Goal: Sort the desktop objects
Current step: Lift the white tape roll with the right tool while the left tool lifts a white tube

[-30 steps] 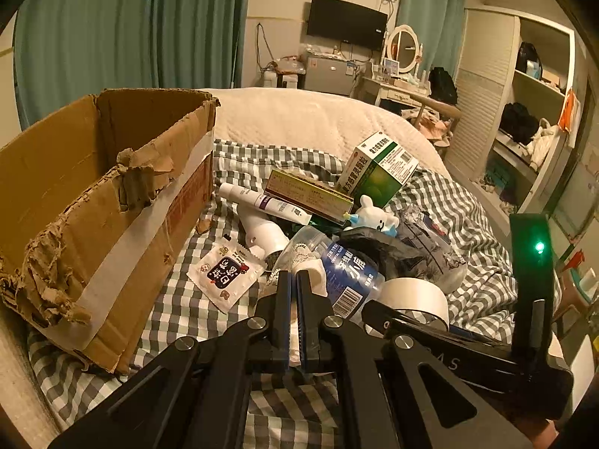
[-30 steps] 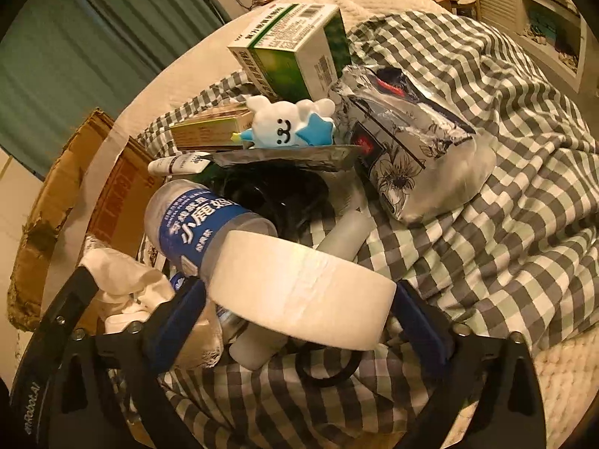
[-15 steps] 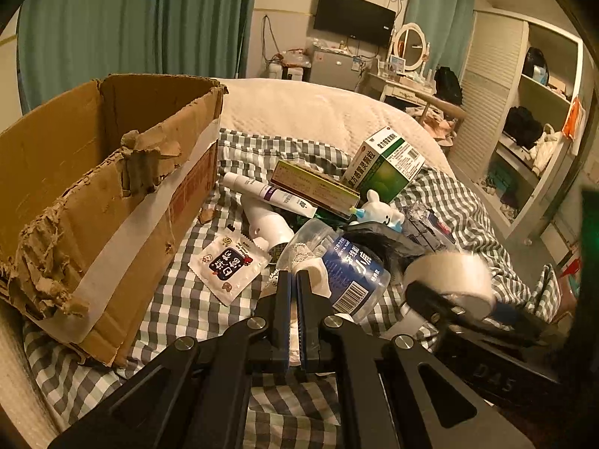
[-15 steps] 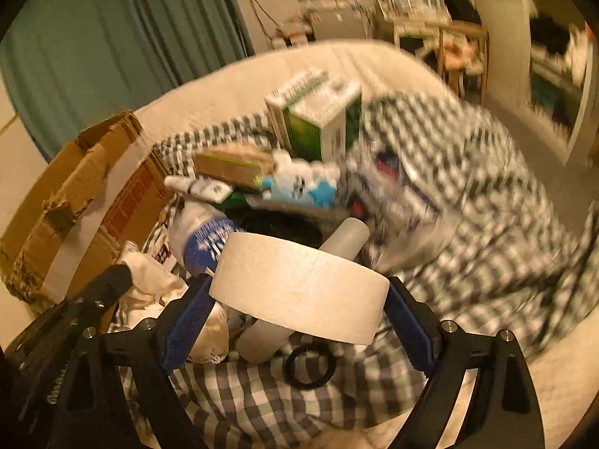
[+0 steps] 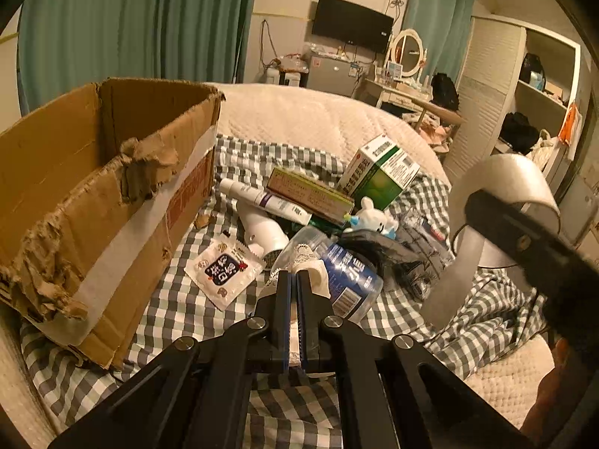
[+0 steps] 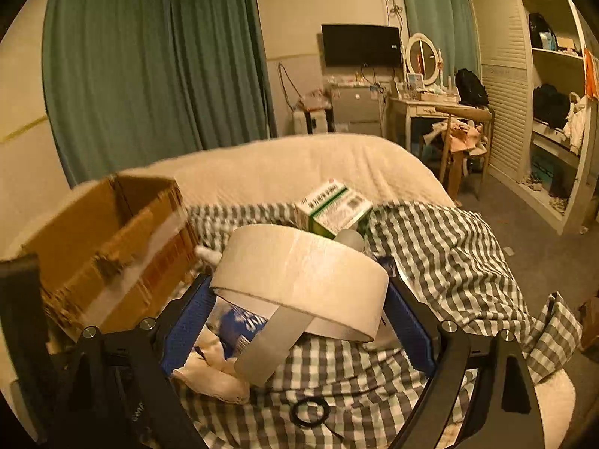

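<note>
With the right gripper (image 6: 299, 318) clamped on the tape roll (image 6: 299, 273), swing level toward the box (image 6: 108, 247) at ten o'clock, minding its dangling tail.

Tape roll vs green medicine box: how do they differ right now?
The tape roll is round, plain white, lifted in the right gripper, with a loose strip hanging. The green medicine box is rectangular, printed green and white, tilted on the checked cloth and ungripped. Both are outside the cardboard box.
</note>
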The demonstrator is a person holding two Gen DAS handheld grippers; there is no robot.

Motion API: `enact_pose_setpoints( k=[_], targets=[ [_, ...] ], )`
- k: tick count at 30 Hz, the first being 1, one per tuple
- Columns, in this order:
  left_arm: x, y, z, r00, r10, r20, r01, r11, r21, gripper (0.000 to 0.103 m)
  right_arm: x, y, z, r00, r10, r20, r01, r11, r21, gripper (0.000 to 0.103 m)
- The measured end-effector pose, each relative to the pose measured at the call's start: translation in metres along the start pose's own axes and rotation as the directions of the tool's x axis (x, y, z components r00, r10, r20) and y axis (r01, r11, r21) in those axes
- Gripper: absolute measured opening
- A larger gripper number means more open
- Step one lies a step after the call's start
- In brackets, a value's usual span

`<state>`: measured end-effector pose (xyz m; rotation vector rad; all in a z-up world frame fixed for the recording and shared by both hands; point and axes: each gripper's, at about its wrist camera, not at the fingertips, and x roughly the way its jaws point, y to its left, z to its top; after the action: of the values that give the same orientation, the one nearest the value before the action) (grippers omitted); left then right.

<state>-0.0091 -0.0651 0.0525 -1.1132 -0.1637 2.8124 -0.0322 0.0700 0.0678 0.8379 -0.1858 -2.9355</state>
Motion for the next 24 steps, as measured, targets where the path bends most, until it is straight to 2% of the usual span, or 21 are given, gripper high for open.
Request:
enact_pose_setpoints(
  k=[3, 6, 10, 20, 22, 24],
  targets=[
    [-0.006, 0.001, 0.003, 1.0, -0.01, 0.021, 0.01, 1.0, -0.009, 0.003, -0.007, -0.011, 0.005, 0.997, 0.078, 0.004, -0.078, 0.995, 0.068, 0.09],
    [-0.012, 0.002, 0.005, 0.999, -0.02, 0.042, 0.021, 1.0, -0.018, 0.003, -0.012, -0.021, 0.01, 0.994, 0.105, -0.004, -0.103, 0.987, 0.125, 0.09],
    [-0.017, -0.003, 0.005, 0.999, -0.006, 0.04, 0.006, 1.0, -0.005, 0.003, -0.025, -0.018, 0.015, 0.996, 0.085, -0.01, -0.084, 0.992, 0.091, 0.09],
    [-0.057, -0.004, 0.018, 0.993, 0.001, 0.117, -0.002, 1.0, 0.009, 0.003, -0.052, -0.009, 0.022, 0.996, 0.086, -0.022, -0.084, 0.993, 0.083, 0.09],
    [-0.062, 0.001, 0.02, 0.992, 0.006, 0.124, -0.006, 1.0, -0.001, 0.003, -0.058, -0.004, 0.026, 0.999, 0.052, 0.001, -0.052, 0.997, 0.053, 0.09],
    [-0.066, 0.006, 0.022, 0.992, 0.004, 0.127, -0.004, 1.0, -0.003, 0.003, -0.065, 0.004, 0.03, 0.998, -0.004, 0.059, 0.004, 1.0, -0.002, 0.09]
  ],
)
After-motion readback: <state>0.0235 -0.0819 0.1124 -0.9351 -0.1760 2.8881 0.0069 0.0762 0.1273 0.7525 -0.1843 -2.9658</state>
